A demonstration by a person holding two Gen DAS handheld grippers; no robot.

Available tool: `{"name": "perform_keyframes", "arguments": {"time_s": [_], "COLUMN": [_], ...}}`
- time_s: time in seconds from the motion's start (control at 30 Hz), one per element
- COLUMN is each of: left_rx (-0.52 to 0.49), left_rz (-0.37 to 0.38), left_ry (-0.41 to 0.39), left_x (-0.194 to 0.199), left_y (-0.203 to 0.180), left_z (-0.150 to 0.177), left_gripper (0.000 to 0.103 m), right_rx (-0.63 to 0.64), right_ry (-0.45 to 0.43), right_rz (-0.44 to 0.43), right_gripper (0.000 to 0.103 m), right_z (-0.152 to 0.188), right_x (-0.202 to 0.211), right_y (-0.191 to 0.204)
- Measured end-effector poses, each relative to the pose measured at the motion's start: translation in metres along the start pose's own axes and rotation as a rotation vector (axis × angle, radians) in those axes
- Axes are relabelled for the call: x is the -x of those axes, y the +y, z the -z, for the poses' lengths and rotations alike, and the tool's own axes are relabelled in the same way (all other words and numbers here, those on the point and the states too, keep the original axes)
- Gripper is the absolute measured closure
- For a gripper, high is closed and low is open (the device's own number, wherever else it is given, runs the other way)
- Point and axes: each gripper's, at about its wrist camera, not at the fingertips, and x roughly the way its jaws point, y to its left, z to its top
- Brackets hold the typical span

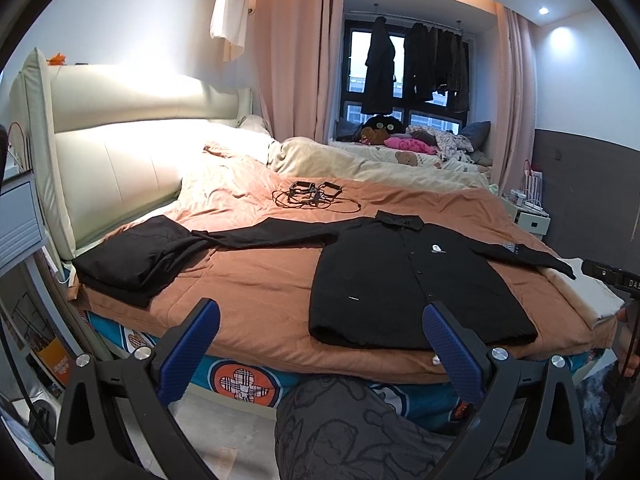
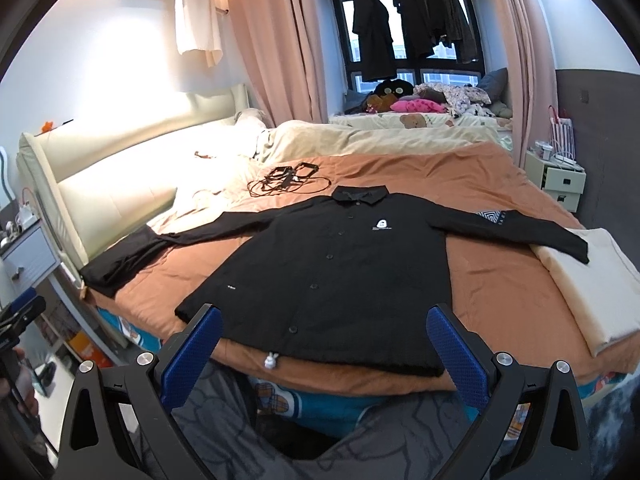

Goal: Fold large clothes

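A black button-up jacket point(image 1: 404, 276) point(image 2: 332, 276) lies flat, front up, on the orange bedspread point(image 1: 256, 276) point(image 2: 496, 296), both sleeves spread sideways and its hem at the bed's near edge. A small white logo marks its chest. My left gripper point(image 1: 320, 320) is open, held off the bed's near edge, left of the jacket's hem, with nothing between its blue fingers. My right gripper point(image 2: 324, 328) is open too, hovering just before the hem's middle, empty. A folded black garment point(image 1: 136, 260) sits at the bed's left corner under the left sleeve's end.
A tangle of black cables and small devices point(image 1: 312, 196) point(image 2: 286, 178) lies beyond the collar. A folded cream cloth point(image 2: 592, 280) rests at the bed's right edge. A padded headboard point(image 1: 120, 152) rises on the left, a nightstand point(image 2: 560, 180) far right. The person's patterned trouser leg point(image 1: 360, 428) is below.
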Motion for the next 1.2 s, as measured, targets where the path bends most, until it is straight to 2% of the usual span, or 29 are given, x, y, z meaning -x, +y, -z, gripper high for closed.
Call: {"name": "perform_keyframes", "arguments": {"time_s": [0.23,1.2], "left_rx": [0.037,0.157], "left_rz": [-0.017,-0.16], "left_ry": [0.055,0.18], "left_x": [-0.056,-0.262], "left_y": [0.02,0.113], "left_z": [-0.018,-0.09], "left_gripper": [0.0,0.0], "right_rx": [-0.011,-0.013], "right_ry": [0.026,0.169], "right_rz": [-0.014,-0.059], "right_gripper": [0.0,0.0], "right_z": [-0.015,-0.097], "right_x": [-0.043,-0.261], "right_y": [-0.001,0.026]}}
